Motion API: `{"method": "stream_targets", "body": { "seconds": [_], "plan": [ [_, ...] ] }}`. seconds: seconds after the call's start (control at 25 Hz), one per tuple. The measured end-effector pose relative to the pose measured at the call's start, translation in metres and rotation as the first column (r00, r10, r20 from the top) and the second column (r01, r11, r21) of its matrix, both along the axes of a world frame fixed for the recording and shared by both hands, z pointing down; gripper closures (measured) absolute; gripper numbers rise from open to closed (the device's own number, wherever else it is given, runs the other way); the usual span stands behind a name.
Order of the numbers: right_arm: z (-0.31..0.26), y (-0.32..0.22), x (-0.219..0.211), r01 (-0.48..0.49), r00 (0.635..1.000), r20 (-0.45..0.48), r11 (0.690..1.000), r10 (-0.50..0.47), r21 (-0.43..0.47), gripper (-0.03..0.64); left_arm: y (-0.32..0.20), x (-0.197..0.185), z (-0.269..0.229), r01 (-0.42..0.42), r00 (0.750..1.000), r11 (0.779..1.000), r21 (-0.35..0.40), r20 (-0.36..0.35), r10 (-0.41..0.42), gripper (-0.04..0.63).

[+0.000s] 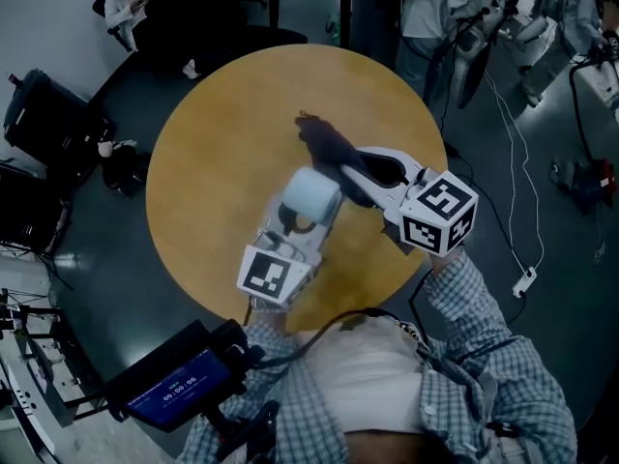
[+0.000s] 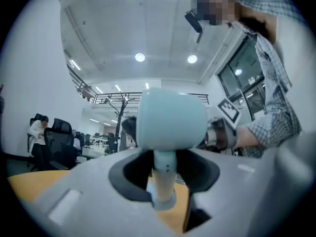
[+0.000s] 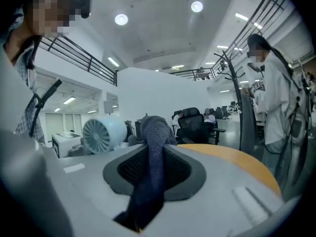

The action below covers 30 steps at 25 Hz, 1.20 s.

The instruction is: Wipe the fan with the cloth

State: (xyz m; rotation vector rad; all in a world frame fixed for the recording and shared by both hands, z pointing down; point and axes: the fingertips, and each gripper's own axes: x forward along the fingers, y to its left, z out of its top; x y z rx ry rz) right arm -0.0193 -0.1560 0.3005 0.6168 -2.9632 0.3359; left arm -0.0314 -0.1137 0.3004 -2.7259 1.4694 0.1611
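A pale blue fan with a round head and a thin stem is held up above the round wooden table. My left gripper is shut on its stem; in the left gripper view the stem stands between the jaws with the fan head above them. My right gripper is shut on a dark blue cloth, which sticks out past the jaws just right of the fan. In the right gripper view the cloth runs between the jaws, and the fan's grille faces it from the left.
Black office chairs stand left of the table. People stand at the upper right. Cables and a white power strip lie on the floor to the right. A black device with a screen hangs at my waist.
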Motion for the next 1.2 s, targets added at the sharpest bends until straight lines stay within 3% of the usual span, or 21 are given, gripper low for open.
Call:
{"method": "stream_targets", "body": {
  "seconds": [0.28, 0.36, 0.44, 0.52, 0.64, 0.84, 1.04, 1.2],
  "plan": [
    [0.085, -0.034, 0.054, -0.195, 0.981, -0.052, 0.964, 0.189, -0.182, 0.529, -0.003, -0.002, -0.009, 0.016, 0.999, 1.0, -0.023, -0.038, -0.017, 0.456],
    [0.076, -0.028, 0.065, -0.226, 0.973, 0.005, 0.954, 0.232, -0.199, 0.529, 0.0, -0.003, -0.011, 0.003, 0.999, 1.0, -0.005, -0.044, -0.003, 0.456],
    [0.042, -0.013, 0.063, -0.206, 0.968, 0.11, 0.963, 0.226, -0.173, 0.529, 0.002, -0.006, -0.012, 0.001, 0.999, 1.0, 0.003, -0.041, -0.001, 0.456],
    [0.002, 0.009, 0.051, -0.135, 0.966, 0.205, 0.984, 0.156, -0.113, 0.529, 0.002, -0.007, -0.015, -0.004, 0.999, 1.0, 0.011, -0.049, 0.005, 0.456],
    [-0.018, 0.038, 0.031, -0.019, 0.964, 0.263, 0.996, 0.042, -0.091, 0.529, 0.002, -0.005, -0.02, -0.014, 0.998, 1.0, 0.014, -0.064, 0.015, 0.456],
    [0.041, 0.045, 0.028, -0.005, 0.992, 0.125, 0.985, 0.027, -0.17, 0.529, 0.002, -0.004, -0.029, -0.03, 0.994, 0.998, 0.057, -0.105, 0.036, 0.457],
    [0.088, 0.027, 0.047, -0.129, 0.991, -0.053, 0.971, 0.12, -0.2, 0.529, -0.003, -0.01, -0.005, -0.005, 0.999, 1.0, -0.01, -0.051, 0.005, 0.457],
    [0.101, 0.014, 0.056, -0.178, 0.983, -0.083, 0.963, 0.164, -0.204, 0.529, -0.007, -0.014, 0.019, -0.009, 0.999, 0.998, -0.057, -0.052, 0.006, 0.457]
  ]
}}
